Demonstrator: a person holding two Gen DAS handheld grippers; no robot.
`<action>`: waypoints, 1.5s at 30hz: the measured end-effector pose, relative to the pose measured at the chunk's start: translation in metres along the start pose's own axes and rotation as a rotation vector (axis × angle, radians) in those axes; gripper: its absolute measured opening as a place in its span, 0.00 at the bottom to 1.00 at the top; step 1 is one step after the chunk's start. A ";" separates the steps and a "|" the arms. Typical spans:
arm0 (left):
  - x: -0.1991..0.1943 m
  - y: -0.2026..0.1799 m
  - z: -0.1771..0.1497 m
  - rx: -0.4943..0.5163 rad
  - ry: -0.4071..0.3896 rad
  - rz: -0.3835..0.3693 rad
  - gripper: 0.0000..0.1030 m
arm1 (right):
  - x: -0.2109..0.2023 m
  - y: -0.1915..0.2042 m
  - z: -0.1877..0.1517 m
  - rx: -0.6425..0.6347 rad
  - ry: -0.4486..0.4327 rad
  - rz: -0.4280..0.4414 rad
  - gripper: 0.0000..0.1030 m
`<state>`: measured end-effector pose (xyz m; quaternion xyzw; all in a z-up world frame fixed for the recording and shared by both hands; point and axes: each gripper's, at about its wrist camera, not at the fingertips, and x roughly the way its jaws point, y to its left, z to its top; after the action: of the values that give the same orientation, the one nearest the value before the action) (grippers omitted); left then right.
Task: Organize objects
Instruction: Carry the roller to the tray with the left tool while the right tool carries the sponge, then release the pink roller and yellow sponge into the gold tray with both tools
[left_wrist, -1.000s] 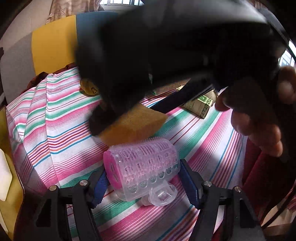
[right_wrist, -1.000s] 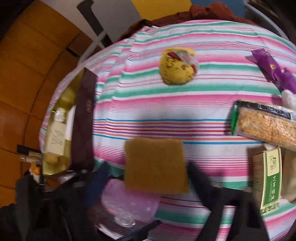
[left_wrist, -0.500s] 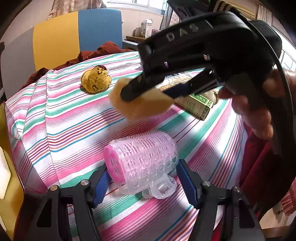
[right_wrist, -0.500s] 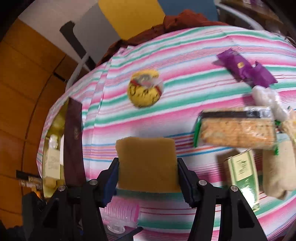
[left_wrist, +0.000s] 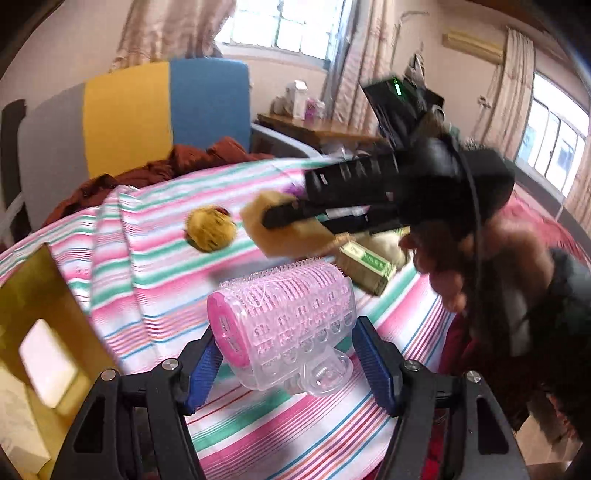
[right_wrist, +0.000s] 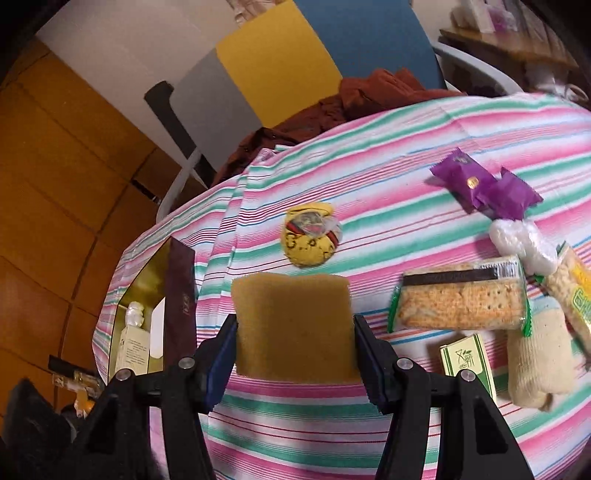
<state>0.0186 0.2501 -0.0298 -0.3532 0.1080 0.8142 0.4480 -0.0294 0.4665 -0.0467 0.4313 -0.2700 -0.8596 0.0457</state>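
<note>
Over the striped tablecloth we find both tools loaded but nothing delivered on this pass — the right gripper is clamped on the sponge, held clear above the cloth, and the left gripper is closed against both ends of the pink hair roller, while the gold-lined box at the table's edge already holds a bottle and a carton. We judge most of the sorting outstanding: the yellow pouch, purple wrappers, cracker pack and green carton lie loose. The sponge appears as a flat ochre slab, dry-looking and slightly pinched at its edges — the roller a translucent bristled cylinder with a clear clip beneath.
</note>
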 end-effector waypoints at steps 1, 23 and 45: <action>-0.006 0.004 0.001 -0.010 -0.011 0.010 0.68 | 0.000 0.001 0.000 -0.005 -0.005 -0.003 0.58; -0.153 0.192 -0.031 -0.453 -0.215 0.476 0.68 | 0.032 0.140 -0.020 -0.229 0.051 0.138 0.59; -0.164 0.239 -0.088 -0.611 -0.139 0.617 0.77 | 0.092 0.279 -0.018 -0.371 0.066 0.175 0.92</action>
<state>-0.0747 -0.0373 -0.0171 -0.3650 -0.0679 0.9263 0.0648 -0.1166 0.1929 0.0195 0.4183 -0.1419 -0.8727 0.2079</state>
